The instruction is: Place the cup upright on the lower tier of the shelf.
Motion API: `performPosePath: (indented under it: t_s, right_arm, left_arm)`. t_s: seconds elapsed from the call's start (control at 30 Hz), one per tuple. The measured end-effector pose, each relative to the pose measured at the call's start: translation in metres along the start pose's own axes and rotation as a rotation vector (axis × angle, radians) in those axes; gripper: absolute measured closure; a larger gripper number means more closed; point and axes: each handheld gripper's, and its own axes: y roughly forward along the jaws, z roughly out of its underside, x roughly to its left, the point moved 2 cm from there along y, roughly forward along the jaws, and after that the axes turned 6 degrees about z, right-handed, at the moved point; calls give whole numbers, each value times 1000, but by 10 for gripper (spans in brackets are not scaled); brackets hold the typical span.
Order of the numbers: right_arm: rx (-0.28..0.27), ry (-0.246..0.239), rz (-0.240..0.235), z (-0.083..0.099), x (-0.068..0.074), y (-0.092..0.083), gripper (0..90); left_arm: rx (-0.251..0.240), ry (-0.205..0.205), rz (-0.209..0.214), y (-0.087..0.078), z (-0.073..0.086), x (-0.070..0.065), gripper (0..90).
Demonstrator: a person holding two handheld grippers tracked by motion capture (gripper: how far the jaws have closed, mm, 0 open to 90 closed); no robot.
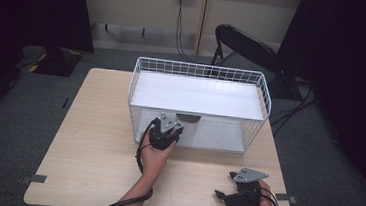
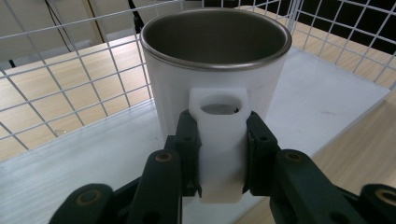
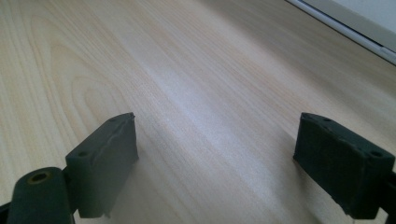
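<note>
A white mug [image 2: 163, 88] with a grey metal inside stands upright on the white lower floor of a white wire rack [image 1: 201, 74]. My left gripper [image 2: 219, 156] is shut on the mug's white handle [image 2: 219, 116], one black pad on each side. In the high view the mug [image 1: 187, 125] sits at the rack's open front, with my left gripper [image 1: 168, 132] right before it. My right gripper [image 1: 220, 194] rests near the table's front right corner, pointing left. Its jaws stand open over bare wood, right gripper [image 3: 215, 154] holding nothing.
The rack has a white upper shelf [image 1: 197, 94] and wire walls [image 2: 60, 74] around the mug. The wooden table [image 1: 92, 140] carries the rack. A black folding chair [image 1: 246, 46] and cables stand behind the table. Dark curtains hang at both sides.
</note>
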Motion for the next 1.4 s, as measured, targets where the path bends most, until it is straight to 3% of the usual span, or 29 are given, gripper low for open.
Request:
performPosePath:
  t_s: [0.67,1.4]
  right_arm:
    - [0,-1,0,0,0,0,122]
    - [0,-1,-1,0,0,0,123]
  left_arm:
    - [-21,-19,-34,4,2,3,717]
    - [-54,-38,-33,5,6,5,713]
